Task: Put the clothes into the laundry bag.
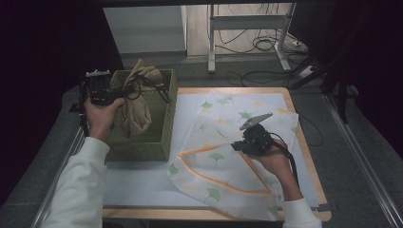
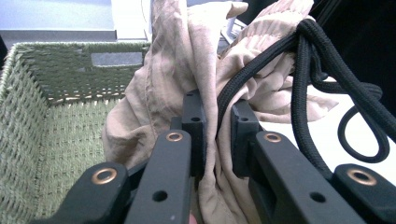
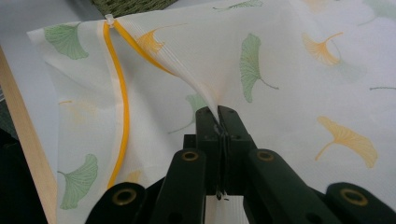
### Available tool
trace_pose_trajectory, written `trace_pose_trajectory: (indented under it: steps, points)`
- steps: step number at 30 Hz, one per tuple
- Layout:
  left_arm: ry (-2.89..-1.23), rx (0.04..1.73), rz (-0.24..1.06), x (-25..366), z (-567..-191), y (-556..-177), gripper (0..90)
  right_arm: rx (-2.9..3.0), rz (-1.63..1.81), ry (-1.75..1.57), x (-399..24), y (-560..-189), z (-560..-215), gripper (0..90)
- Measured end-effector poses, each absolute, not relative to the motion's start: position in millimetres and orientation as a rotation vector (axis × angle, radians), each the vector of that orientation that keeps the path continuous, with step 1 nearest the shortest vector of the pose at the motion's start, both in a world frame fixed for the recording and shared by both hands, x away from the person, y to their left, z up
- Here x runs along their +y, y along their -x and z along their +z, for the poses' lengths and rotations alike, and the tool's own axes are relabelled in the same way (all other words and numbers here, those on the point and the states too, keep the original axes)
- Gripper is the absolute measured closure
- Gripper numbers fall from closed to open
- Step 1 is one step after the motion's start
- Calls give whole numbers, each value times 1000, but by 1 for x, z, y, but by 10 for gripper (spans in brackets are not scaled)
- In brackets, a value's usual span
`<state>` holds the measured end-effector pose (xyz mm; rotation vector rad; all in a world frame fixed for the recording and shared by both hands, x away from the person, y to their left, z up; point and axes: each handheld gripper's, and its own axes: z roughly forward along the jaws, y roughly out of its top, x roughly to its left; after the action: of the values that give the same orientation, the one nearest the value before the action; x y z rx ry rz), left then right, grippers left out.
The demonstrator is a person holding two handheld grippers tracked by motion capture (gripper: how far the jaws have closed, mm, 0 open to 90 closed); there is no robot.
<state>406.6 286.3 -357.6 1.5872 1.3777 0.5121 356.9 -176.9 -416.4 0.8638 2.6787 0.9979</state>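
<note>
A beige cloth [image 1: 135, 111] with a black cord [image 1: 142, 85] hangs over a green woven basket [image 1: 161, 137] at the table's left. My left gripper [image 1: 122, 94] is shut on it; in the left gripper view the cloth [image 2: 177, 60] is pinched between the jaws [image 2: 217, 123], with the cord [image 2: 308, 74] looped to the right. A white mesh bag [image 1: 223, 156] printed with ginkgo leaves lies across the middle of the table, its orange zipper [image 3: 120, 107] open. My right gripper [image 1: 237, 145] is shut on a pinch of the bag's fabric [image 3: 261, 56], lifting it into a peak [image 3: 218, 116].
The basket's woven inside [image 2: 56, 121] lies below and left of the cloth. A white mat [image 1: 142, 185] covers the wooden table [image 1: 304, 142]. Cables [image 1: 266, 45] and a desk frame stand on the floor beyond the table.
</note>
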Motion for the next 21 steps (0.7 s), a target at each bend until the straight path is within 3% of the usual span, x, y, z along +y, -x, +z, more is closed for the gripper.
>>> trace_pose_trajectory:
  steps: [21]
  points:
    - [-1549,1294,488,272,-343,-393,811,2683,995,-860,-177,-357,-416,874]
